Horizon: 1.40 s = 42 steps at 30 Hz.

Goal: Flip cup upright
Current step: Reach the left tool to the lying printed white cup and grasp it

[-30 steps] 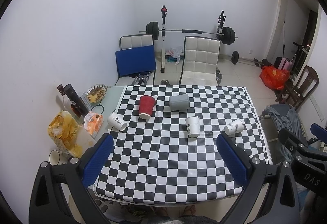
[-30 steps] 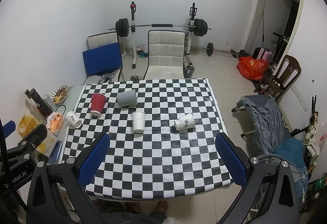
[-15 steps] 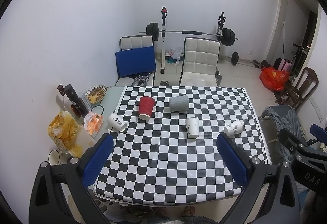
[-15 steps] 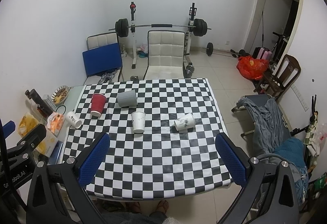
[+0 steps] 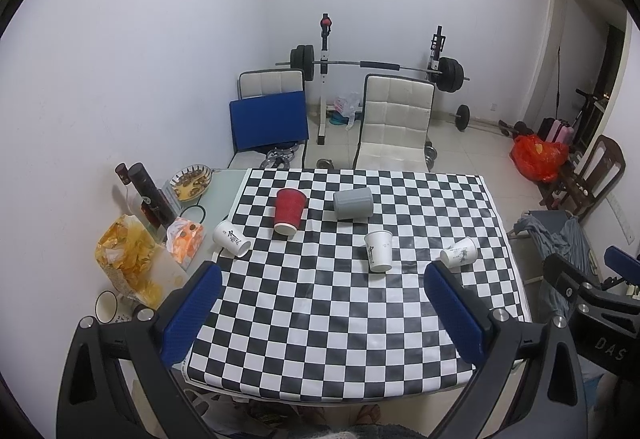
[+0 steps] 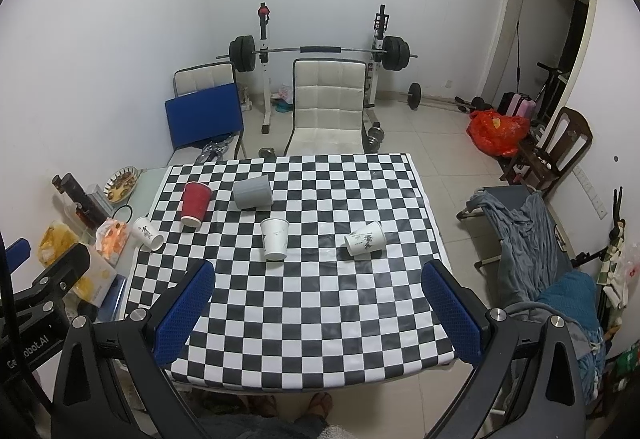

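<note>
On desk (image 6: pixel 304 319), five tipped cups; I'd pinch light, crushable white paper cup (image 6: pixel 274 238) mid-wall, gently. Both jaws open, empty.

Ahead of our grippers we see a glossy checkered tablecloth (image 6: pixel 304 303), paper-looking white cups (image 6: pixel 274 239), a matt grey cup (image 6: pixel 253 191), and textured blue finger pads (image 6: pixel 182 313).

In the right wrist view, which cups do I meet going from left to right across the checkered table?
White cup at the left edge → red cup → grey cup → middle white cup → right white cup.
</note>
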Each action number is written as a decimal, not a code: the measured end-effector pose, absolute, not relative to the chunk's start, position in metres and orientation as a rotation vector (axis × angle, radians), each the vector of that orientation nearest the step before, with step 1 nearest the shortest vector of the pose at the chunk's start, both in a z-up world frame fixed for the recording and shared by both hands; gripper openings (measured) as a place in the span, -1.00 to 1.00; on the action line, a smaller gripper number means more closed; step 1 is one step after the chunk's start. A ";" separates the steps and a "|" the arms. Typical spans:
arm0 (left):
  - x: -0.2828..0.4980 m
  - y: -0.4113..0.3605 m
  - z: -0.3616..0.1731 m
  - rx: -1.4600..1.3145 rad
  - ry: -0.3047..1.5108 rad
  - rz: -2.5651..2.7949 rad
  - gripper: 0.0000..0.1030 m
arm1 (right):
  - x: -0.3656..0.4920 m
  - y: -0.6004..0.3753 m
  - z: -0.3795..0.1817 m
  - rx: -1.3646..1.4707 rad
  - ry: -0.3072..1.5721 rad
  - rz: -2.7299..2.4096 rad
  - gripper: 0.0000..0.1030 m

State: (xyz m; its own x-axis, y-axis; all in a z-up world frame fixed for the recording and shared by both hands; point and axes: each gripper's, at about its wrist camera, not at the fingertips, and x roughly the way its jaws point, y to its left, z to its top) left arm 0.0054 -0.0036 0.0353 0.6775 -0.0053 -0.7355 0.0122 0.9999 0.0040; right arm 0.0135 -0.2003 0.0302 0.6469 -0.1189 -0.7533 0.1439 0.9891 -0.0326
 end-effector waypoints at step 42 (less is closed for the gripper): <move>0.235 -0.296 -0.294 0.718 1.112 -0.408 1.00 | 0.186 -0.496 -0.364 0.382 1.368 -0.481 1.00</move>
